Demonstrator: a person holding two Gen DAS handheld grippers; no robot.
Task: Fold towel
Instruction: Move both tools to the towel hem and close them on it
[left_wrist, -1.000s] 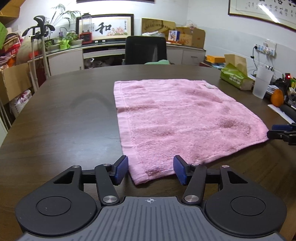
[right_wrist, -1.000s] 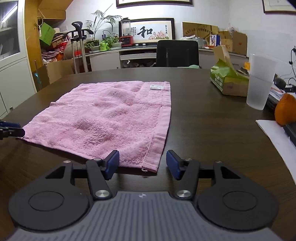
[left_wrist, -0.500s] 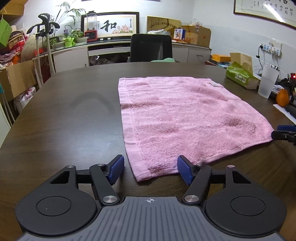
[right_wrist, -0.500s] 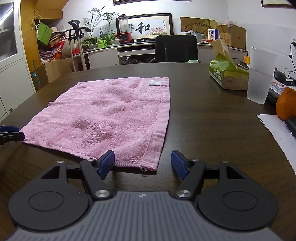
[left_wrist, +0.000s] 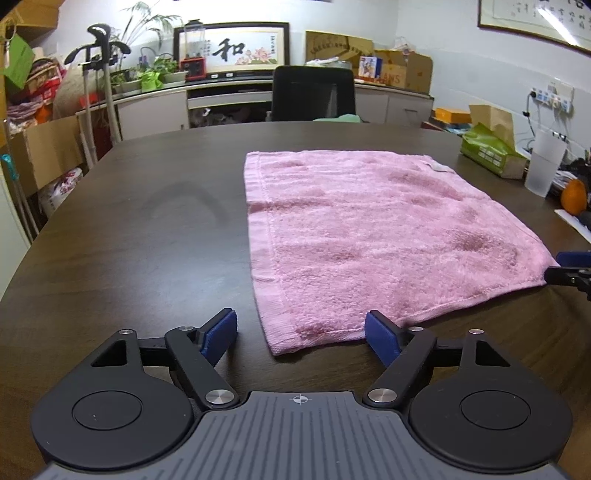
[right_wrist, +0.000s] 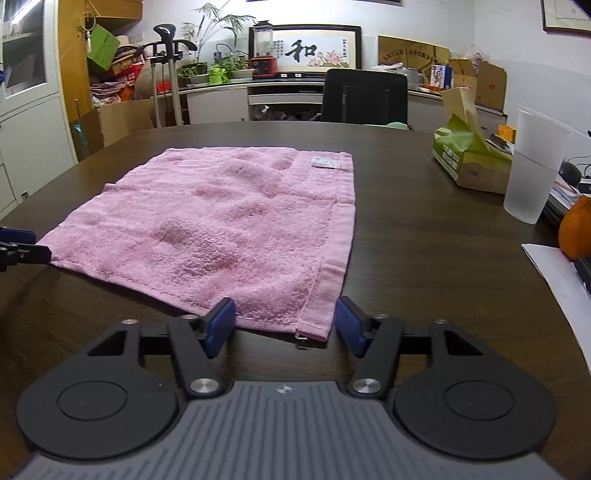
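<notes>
We see the pink towel (left_wrist: 373, 236) lying flat and spread out on the dark wooden surface (left_wrist: 129, 240), its white label (right_wrist: 325, 161) at a far corner. Our left gripper (left_wrist: 301, 334) sits low at the near left corner, jaws wide apart, one blue pad on either side of that corner and neither pressing the cloth. Our right gripper (right_wrist: 282, 323) does the same at the near right corner, jaws spread with the hemmed edge between them. Off to the right stand a frosted plastic cup (right_wrist: 533, 170), a green tissue box (right_wrist: 469, 155) and an orange (right_wrist: 576, 229). A black chair (left_wrist: 314, 94) waits at the far side.
</notes>
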